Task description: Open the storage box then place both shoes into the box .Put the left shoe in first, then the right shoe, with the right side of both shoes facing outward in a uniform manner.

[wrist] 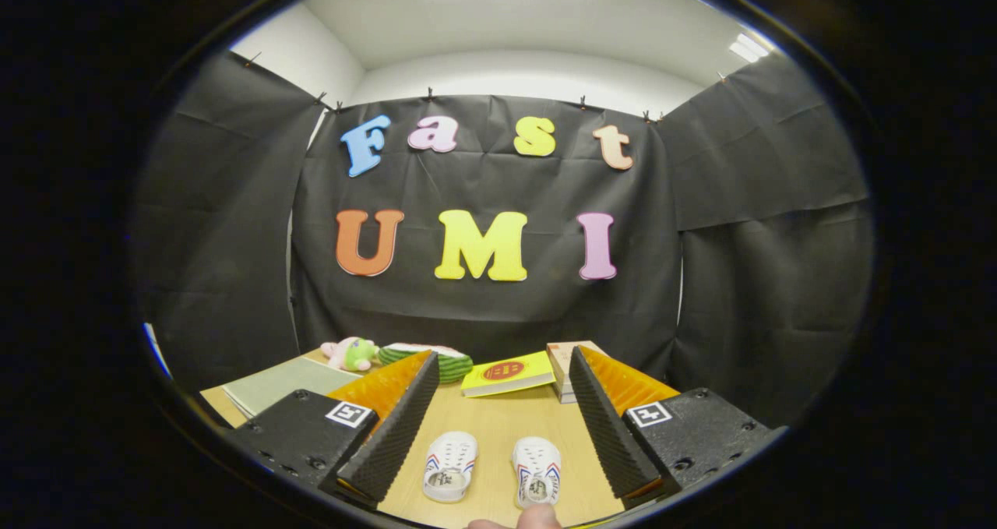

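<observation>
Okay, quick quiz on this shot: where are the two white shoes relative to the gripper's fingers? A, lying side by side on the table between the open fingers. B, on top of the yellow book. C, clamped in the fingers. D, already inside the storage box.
A: the two white shoes lie side by side on the wooden table, untouched, between the wide-open fingers of the gripper; the yellow book lies beyond them.

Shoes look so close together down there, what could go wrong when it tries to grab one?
1. The two white shoes lie side by side between the open fingers of the hand-held gripper, so it might nudge or catch both at once.
2. A fingertip sits right at the nearer end of one shoe and could get pinched.
3. The yellow book lies just beyond and could be bumped.
</observation>
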Available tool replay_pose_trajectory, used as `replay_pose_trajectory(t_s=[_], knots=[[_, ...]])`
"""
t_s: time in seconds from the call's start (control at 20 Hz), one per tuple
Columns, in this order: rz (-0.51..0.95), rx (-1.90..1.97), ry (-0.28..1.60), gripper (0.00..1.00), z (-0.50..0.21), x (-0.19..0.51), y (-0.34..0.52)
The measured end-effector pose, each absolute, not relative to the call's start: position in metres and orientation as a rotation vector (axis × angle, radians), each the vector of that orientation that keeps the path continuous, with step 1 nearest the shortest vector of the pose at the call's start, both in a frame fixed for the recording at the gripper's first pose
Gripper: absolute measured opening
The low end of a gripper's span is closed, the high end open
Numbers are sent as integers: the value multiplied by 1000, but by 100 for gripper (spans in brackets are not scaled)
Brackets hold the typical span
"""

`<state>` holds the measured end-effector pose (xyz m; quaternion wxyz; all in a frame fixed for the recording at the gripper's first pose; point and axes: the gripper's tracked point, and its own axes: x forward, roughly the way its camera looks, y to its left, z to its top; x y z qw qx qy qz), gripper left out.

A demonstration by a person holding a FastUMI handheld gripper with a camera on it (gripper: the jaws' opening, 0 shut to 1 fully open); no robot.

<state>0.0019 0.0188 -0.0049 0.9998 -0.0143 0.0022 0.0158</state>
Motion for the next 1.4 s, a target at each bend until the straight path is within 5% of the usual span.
replay_pose_trajectory(t_s=[0.45, 0.95, 1.4], knots=[[71, -14, 26, 100, -14, 5, 28], [344, 103, 141, 100, -51, 17, 91], [637, 332, 482, 100, -145, 20, 163]])
